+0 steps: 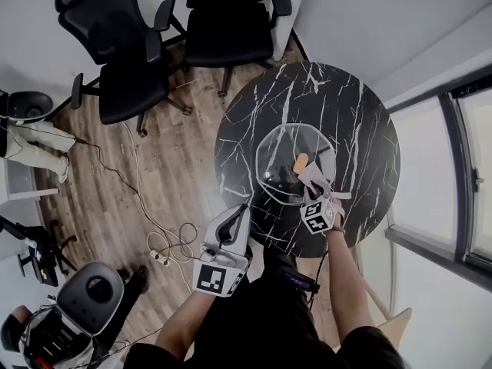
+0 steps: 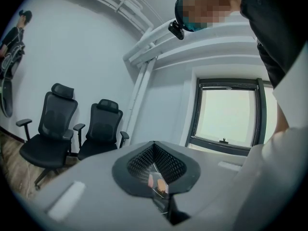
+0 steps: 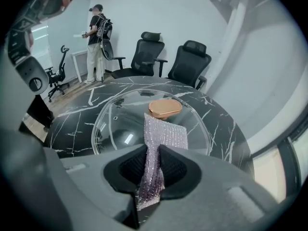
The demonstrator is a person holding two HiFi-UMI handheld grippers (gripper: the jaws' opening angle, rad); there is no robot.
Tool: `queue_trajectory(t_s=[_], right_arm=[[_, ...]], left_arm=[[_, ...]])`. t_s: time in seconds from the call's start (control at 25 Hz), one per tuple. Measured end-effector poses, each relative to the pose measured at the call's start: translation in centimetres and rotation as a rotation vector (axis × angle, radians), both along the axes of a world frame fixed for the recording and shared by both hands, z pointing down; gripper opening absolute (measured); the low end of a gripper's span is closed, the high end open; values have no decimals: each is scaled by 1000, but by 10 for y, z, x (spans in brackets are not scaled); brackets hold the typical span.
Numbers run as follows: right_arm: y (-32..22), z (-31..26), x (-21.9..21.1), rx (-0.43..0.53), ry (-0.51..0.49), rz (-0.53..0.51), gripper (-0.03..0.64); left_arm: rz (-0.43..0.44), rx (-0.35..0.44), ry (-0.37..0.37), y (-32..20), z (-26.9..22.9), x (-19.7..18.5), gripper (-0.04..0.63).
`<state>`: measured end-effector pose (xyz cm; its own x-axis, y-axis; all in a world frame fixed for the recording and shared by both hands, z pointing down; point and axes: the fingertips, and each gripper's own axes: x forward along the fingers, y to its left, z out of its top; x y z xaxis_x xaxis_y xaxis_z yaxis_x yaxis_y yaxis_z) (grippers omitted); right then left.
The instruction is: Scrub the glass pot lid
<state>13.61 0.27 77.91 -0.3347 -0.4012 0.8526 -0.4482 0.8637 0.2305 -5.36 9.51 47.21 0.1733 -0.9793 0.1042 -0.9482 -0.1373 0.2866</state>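
The glass pot lid (image 1: 277, 156) lies flat on a round black marble table (image 1: 361, 129), its copper knob (image 1: 300, 161) pointing up. My right gripper (image 1: 314, 179) is over the lid's near side, shut on a silvery scrub cloth (image 1: 311, 174). In the right gripper view the cloth (image 3: 166, 131) hangs out of the gripper (image 3: 156, 150) onto the lid (image 3: 120, 119), its far edge just short of the knob (image 3: 165, 108). My left gripper (image 1: 237, 220) is held off the table's near-left edge, apart from the lid. It is tilted up toward the room (image 2: 155, 150), shut and holding nothing.
Two black office chairs (image 1: 127, 60) (image 1: 227, 21) stand beyond the table on the wooden floor. Cables (image 1: 165, 241) trail across the floor at left. A window (image 1: 446, 175) runs along the right side. A person (image 3: 96, 37) stands by a desk far behind the table.
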Motion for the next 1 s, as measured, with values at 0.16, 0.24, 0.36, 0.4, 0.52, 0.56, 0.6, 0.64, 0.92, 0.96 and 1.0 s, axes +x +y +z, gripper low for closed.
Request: queue_trajectory(t_s=[0.16, 0.24, 0.36, 0.4, 0.52, 0.56, 0.6, 0.64, 0.92, 0.96, 1.0], right_arm=[[7, 0, -12, -3, -18, 64, 67], [14, -1, -14, -18, -19, 96, 67], [25, -2, -19, -37, -28, 143, 67], [26, -2, -24, -39, -34, 153, 67], [35, 0, -41, -47, -46, 166, 67], [38, 1, -45, -51, -48, 167, 67], [42, 1, -49, -55, -49, 169, 67], [45, 2, -52, -59, -51, 173, 67], [51, 5, -76, -81, -87, 215, 66], [50, 5, -77, -83, -93, 228, 66], [50, 5, -78, -86, -99, 237, 66]], left_arm=[[-2, 5, 0, 4, -2, -13, 3], [2, 4, 8, 10, -2, -15, 3], [15, 4, 23, 20, -2, -19, 3], [16, 11, 25, 21, -4, -22, 3], [22, 27, 16, 25, -9, -32, 3], [24, 25, 14, 27, -9, -34, 3], [25, 24, 14, 30, -9, -36, 3], [24, 22, 15, 33, -8, -38, 3], [14, 20, 7, 50, -8, -56, 3], [11, 18, 7, 52, -7, -59, 3], [6, 16, 6, 53, -6, -62, 3]])
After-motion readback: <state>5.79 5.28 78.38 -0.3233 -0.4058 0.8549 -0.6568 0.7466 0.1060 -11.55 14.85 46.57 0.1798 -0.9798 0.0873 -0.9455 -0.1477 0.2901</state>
